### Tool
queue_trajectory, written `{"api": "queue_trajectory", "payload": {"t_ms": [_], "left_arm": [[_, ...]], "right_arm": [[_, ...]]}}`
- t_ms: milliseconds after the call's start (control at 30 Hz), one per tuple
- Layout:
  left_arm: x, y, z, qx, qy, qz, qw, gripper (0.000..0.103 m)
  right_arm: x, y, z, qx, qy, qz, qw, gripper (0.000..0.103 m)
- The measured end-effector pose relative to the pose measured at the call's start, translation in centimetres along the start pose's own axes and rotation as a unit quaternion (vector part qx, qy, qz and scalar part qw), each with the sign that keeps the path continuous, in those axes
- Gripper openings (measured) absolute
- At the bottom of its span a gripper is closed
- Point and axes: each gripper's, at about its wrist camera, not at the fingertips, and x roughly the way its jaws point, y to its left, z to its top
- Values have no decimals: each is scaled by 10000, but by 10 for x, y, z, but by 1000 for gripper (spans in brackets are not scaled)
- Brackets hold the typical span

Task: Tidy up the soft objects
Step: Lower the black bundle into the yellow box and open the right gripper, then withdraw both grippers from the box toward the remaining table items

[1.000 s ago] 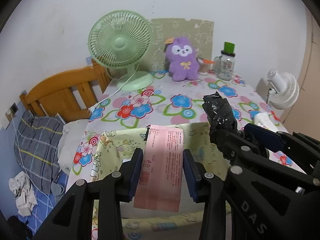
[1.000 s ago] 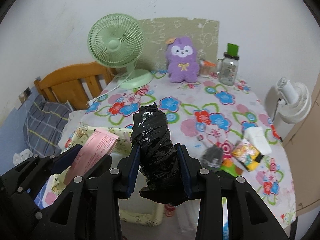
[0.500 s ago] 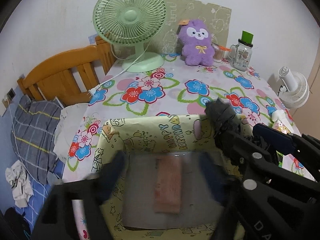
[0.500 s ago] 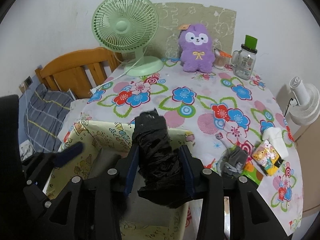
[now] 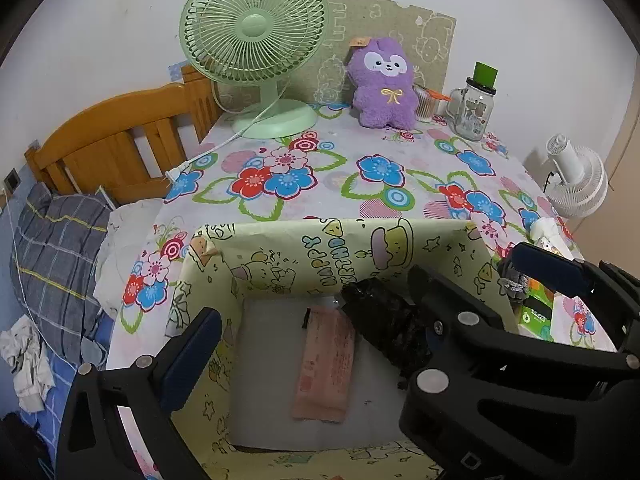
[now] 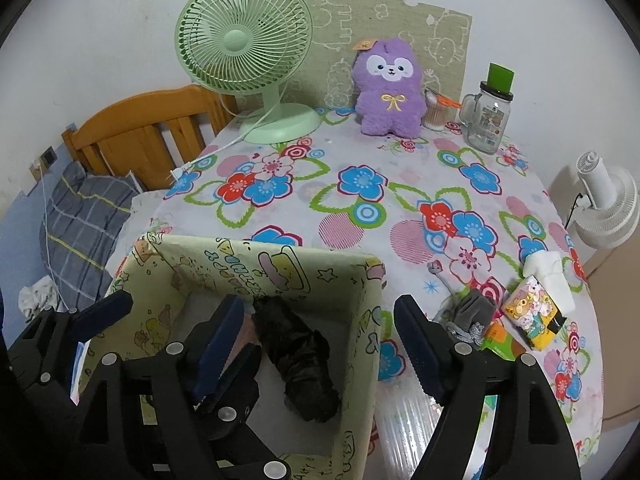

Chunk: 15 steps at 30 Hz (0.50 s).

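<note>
A yellow cartoon-print box [image 5: 320, 240] stands at the table's near edge; it also shows in the right wrist view [image 6: 280, 268]. Inside lie a pink packet [image 5: 326, 364] and a black wrapped bundle [image 5: 384, 324], the bundle also seen from the right wrist [image 6: 298, 354]. My left gripper [image 5: 304, 344] is open above the box, over the packet. My right gripper [image 6: 320, 340] is open, its jaws wide on both sides of the bundle, not touching it. A grey pouch [image 6: 474, 310], a yellow cartoon tissue pack [image 6: 534, 318] and a white pack [image 6: 548, 276] lie on the table to the right.
A green fan [image 6: 244, 48], a purple plush [image 6: 390, 88], a cotton-swab jar [image 6: 434, 114] and a glass mug with green lid [image 6: 488, 120] stand at the back. A white fan [image 6: 608, 208] is off the right edge. A wooden bed frame [image 5: 116, 148] is at left.
The left gripper opened and dropped the pink packet into the box. The right gripper lowered over the box, opened and let the black bundle go inside.
</note>
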Motion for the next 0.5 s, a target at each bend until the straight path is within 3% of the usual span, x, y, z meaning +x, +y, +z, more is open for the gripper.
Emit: {"api": "queue_trajectory", "payload": {"t_ms": [333, 500], "left_arm": [[-19, -15, -5, 141, -283, 122, 9994, 100], [-20, -19, -8, 1, -192, -241, 9995, 94]], "right_arm": [[-20, -10, -8, 56, -187, -69, 9998, 84], [-32, -17, -15, 5, -255, -137, 9996, 86]]}}
